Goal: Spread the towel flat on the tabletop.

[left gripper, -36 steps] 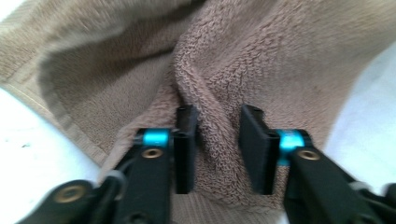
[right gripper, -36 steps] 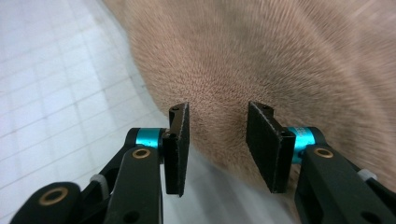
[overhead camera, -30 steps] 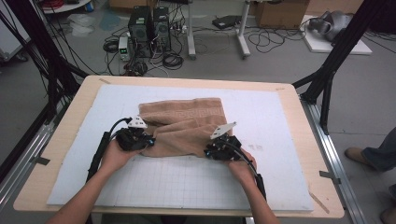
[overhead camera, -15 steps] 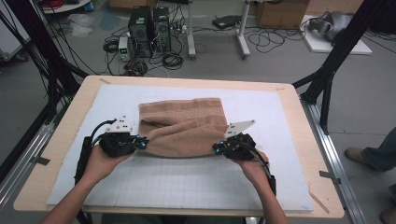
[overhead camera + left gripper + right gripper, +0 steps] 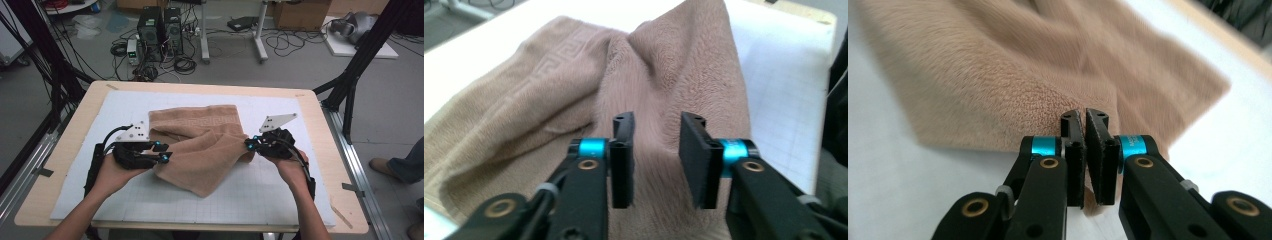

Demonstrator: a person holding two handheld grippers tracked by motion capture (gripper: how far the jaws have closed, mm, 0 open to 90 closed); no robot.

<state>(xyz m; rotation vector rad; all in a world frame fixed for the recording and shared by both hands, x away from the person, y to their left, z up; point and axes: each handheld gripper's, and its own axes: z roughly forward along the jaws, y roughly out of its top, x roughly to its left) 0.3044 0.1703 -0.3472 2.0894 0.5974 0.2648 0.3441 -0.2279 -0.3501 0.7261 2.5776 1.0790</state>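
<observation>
High view: left hand-held gripper (image 5: 162,152) jaws apart; right hand-held gripper (image 5: 248,145) clamped on towel (image 5: 200,150).

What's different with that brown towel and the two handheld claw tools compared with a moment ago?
The tan terry towel, lying smooth half a second ago, is now rumpled with a near flap pulled toward the person. The left gripper has let go and stands open; the right gripper has moved in and pinches the towel's edge. The white grid mat stayed put.

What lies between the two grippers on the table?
In the high view, the brown towel spans the stretch between the left gripper and the right gripper. The right one is shut on its edge; the left one's jaws stand open over it.
</observation>
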